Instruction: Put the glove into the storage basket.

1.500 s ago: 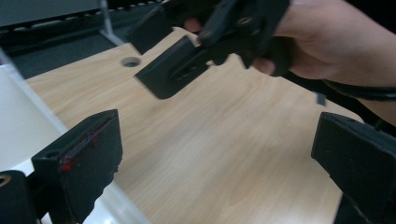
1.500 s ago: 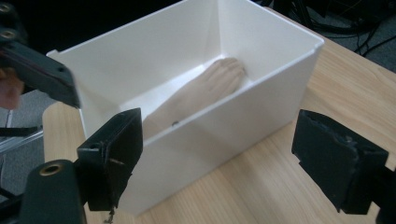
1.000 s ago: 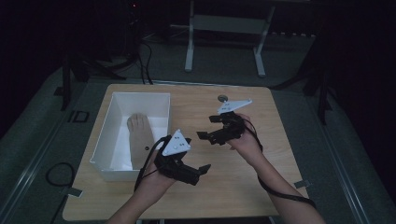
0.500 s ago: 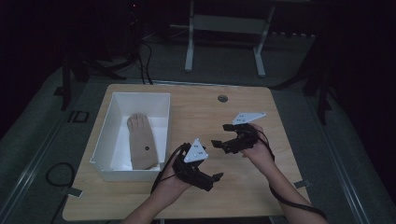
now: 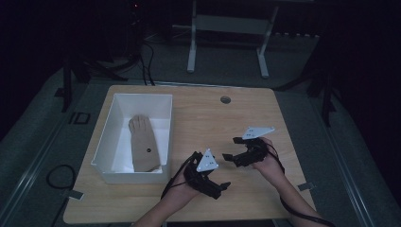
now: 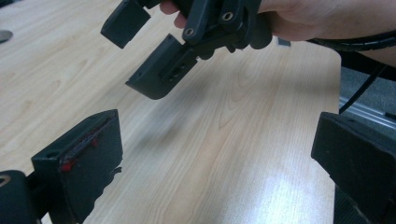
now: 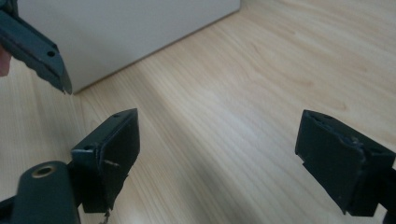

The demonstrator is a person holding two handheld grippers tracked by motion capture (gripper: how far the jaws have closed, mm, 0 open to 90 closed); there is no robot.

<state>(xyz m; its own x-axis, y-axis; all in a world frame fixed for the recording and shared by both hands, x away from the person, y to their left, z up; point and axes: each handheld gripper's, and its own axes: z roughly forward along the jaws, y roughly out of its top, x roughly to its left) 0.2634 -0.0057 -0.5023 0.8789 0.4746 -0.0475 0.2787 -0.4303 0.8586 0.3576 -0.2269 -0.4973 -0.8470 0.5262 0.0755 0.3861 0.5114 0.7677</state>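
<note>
The beige glove (image 5: 142,142) in the white bin (image 5: 107,137), left of frame, looks light and floppy; pinch its cuff. Left hand-held gripper (image 5: 222,187) and right hand-held gripper (image 5: 231,148) both gape empty.

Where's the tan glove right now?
In the high view, the tan glove lies flat inside the white rectangular bin on the table's left side, left of the left gripper, which is apart from it.
</note>
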